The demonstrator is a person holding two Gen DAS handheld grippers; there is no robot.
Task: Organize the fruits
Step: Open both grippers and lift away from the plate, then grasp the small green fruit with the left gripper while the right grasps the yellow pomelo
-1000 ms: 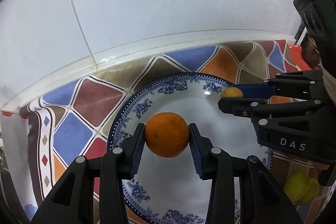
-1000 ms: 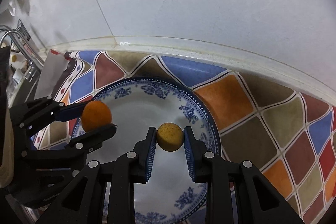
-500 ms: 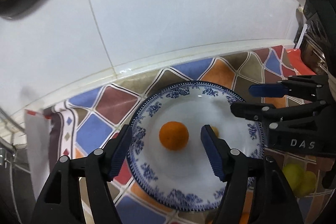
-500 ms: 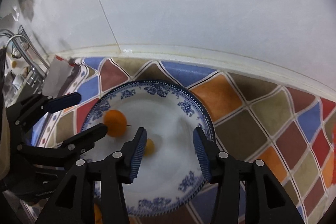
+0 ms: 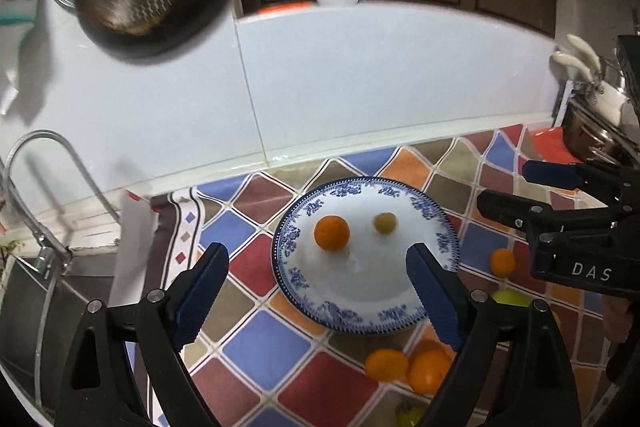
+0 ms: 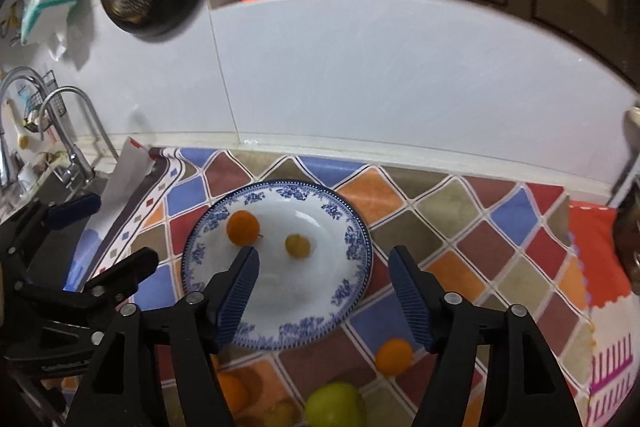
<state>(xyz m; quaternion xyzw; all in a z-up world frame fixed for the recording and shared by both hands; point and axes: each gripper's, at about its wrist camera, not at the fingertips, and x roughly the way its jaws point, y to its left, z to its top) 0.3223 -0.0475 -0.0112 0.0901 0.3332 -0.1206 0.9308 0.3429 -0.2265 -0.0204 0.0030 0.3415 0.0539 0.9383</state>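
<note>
The orange (image 5: 331, 233) and small yellow fruit (image 5: 385, 222) are sitting on the plate (image 5: 436, 223), where fruit belongs. The left gripper (image 5: 316, 293) and right gripper (image 6: 323, 293) are hanging wide apart, holding nothing. More fruit (image 6: 394, 355) is waiting near.

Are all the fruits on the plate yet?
Not yet. Two are done: an orange and a small yellow fruit sit apart on the plate. Nothing is in hand: the left gripper and right gripper are both open and empty. Still left on the cloth: a green fruit and several oranges, one near the plate's edge.
</note>
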